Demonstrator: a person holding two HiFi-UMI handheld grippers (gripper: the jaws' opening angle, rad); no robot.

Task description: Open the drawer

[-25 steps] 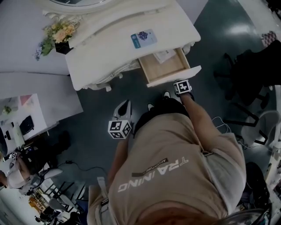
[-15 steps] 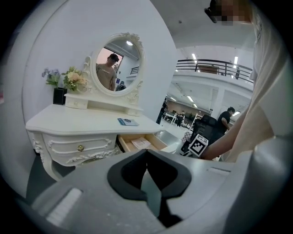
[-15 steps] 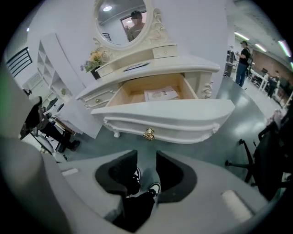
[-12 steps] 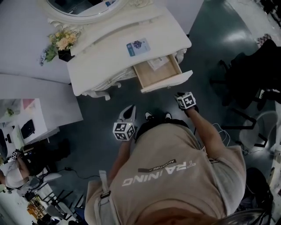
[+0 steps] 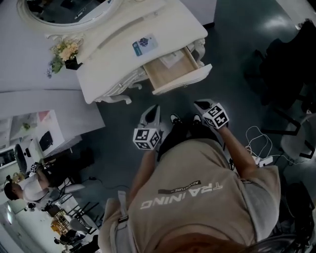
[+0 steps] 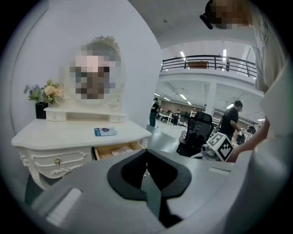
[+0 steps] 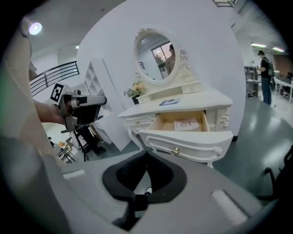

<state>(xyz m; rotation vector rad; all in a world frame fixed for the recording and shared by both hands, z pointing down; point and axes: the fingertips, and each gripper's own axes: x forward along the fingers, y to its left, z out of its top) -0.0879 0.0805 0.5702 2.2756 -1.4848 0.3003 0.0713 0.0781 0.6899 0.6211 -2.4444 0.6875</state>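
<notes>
Head view: drawer (image 5: pixel 174 75) stands open at the right end of the white table (image 5: pixel 118 47), front panel well out from the carcass. Its floor is light wood, with a paper (image 5: pixel 172 59) lying toward the back. Blue card (image 5: pixel 144 43) lies on the top above it, flowers (image 5: pixel 64 51) at the left end, oval mirror (image 5: pixel 69 10) behind. Left tool (image 5: pixel 153 110) and right tool (image 5: pixel 199 105) are held low by the person's body, both apart from the drawer front.

Left gripper view: jaws together, nothing held. Table lies beyond the tips, with the open drawer beside a closed drawer (image 6: pixel 55 160). Office chair (image 6: pixel 198 133) stands to the right, with the right tool in front of it.

Right gripper view: jaws together, nothing held. Drawer front faces the camera, brass knob (image 7: pixel 175 150) at its middle. Only bare floor (image 7: pixel 256 146) lies between tool and drawer.
</notes>
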